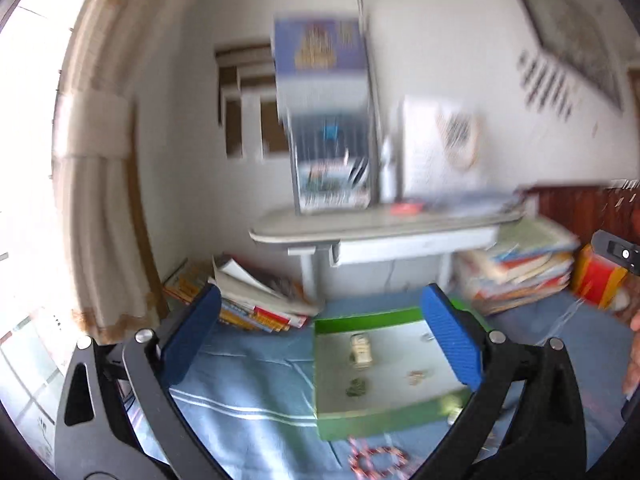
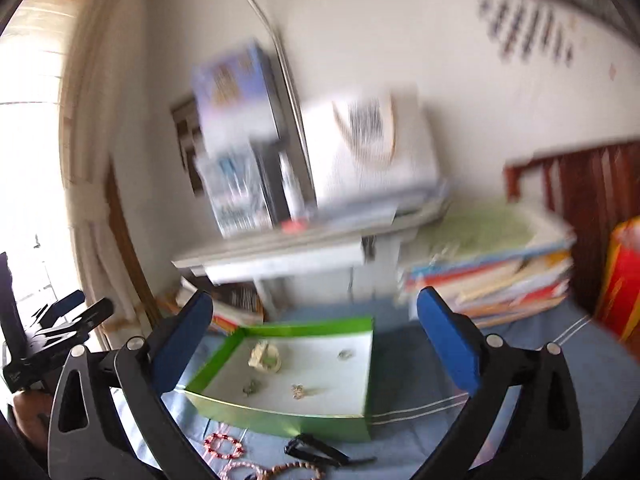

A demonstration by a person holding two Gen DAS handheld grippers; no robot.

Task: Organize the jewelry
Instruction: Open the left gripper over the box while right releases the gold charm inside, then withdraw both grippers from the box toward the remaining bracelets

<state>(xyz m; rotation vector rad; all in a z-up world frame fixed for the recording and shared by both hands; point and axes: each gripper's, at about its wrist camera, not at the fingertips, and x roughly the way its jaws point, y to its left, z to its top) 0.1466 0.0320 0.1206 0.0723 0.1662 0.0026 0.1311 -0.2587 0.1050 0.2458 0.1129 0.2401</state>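
A green box with a white floor lies open on the blue cloth. Inside lie a pale beaded bracelet and several small pieces, among them a green one. In front of the box lie a red bead bracelet, a pink bead strand and a black clip. My left gripper is open and empty above the box's left wall. My right gripper is open and empty above the box. Both views are blurred.
A small white table with boxes stands behind. Book stacks flank it. A red and yellow box stands at right. A curtain hangs at left. The other gripper shows at far left.
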